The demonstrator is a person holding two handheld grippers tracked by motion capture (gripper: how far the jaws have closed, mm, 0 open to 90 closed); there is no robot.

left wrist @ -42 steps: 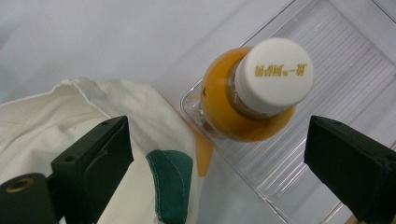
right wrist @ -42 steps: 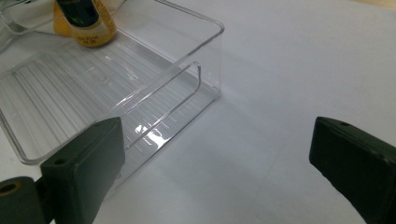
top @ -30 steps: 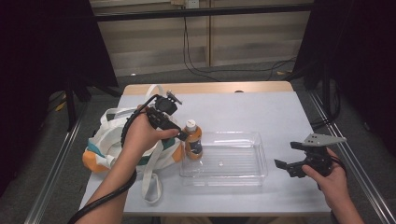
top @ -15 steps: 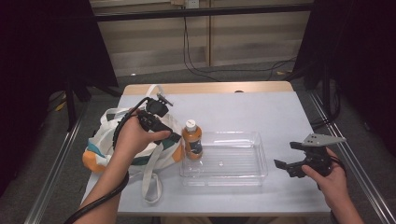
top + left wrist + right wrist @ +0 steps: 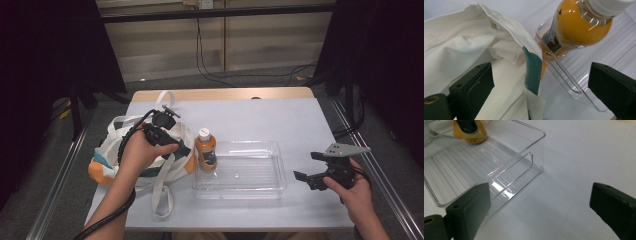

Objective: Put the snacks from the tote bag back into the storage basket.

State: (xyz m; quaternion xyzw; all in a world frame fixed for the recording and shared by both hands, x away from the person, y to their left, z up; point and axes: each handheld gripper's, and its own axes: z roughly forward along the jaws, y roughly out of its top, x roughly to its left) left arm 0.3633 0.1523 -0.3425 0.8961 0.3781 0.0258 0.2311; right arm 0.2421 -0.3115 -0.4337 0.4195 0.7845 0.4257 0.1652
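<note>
An orange juice bottle [image 5: 205, 150] with a white cap stands upright in the left end of a clear plastic tray [image 5: 281, 172]. My left gripper [image 5: 181, 148] is open just left of the bottle, above a white tote bag [image 5: 117, 145] with teal trim. In the left gripper view the bag's edge [image 5: 531, 67] lies between the open jaws, with the bottle [image 5: 579, 27] and a tray corner [image 5: 564, 75] beyond. My right gripper [image 5: 306, 166] is open and holds nothing, just right of the tray. The right gripper view shows the tray's end wall [image 5: 531, 162] and the bottle's base [image 5: 472, 132].
The grey table [image 5: 300, 120] has a wooden strip along its far edge. The bag's straps [image 5: 162, 195] trail toward the front edge. Metal rails [image 5: 55, 200] run along both sides of the table. Cables [image 5: 210, 65] lie on the floor behind.
My left gripper has drawn back to the left from the bottle and now hangs over the bag. The bottle stays standing in the tray. The right gripper has not moved.
</note>
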